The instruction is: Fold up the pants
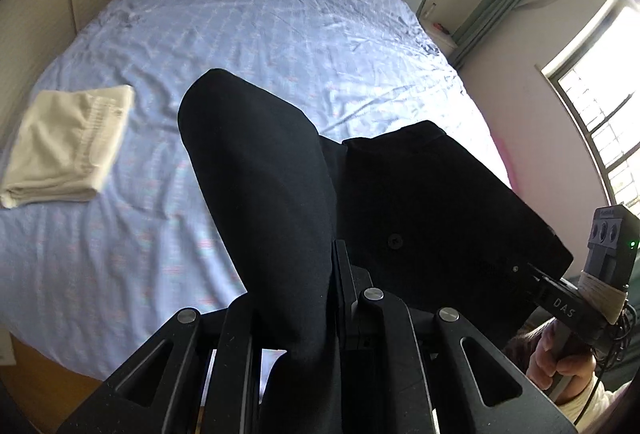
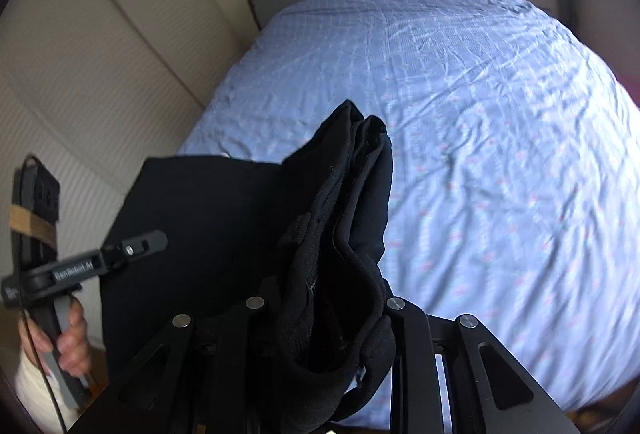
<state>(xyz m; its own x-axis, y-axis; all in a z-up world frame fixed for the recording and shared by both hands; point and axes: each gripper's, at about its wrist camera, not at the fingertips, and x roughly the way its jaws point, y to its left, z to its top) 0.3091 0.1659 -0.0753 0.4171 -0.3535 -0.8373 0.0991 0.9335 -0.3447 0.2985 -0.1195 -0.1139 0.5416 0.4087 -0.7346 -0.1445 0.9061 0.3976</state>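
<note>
Black pants (image 1: 272,194) hang in the air over the bed (image 1: 248,34), pinched at both ends and ready to slip.

Your left gripper (image 1: 296,318) is clamped on a thick fold of the fabric, and your right gripper (image 2: 332,314) is clenched on a bunched wad of several layers. That wad looks uneven, so one inner layer could slide out as you lower and leave you with a crooked fold. If you spread your hands too far, the cloth goes taut and may pull free; if you bring them too close, the middle sags and creases. Keep clear of the folded cream garment (image 1: 64,146) lying well to the left on the sheet.
</note>
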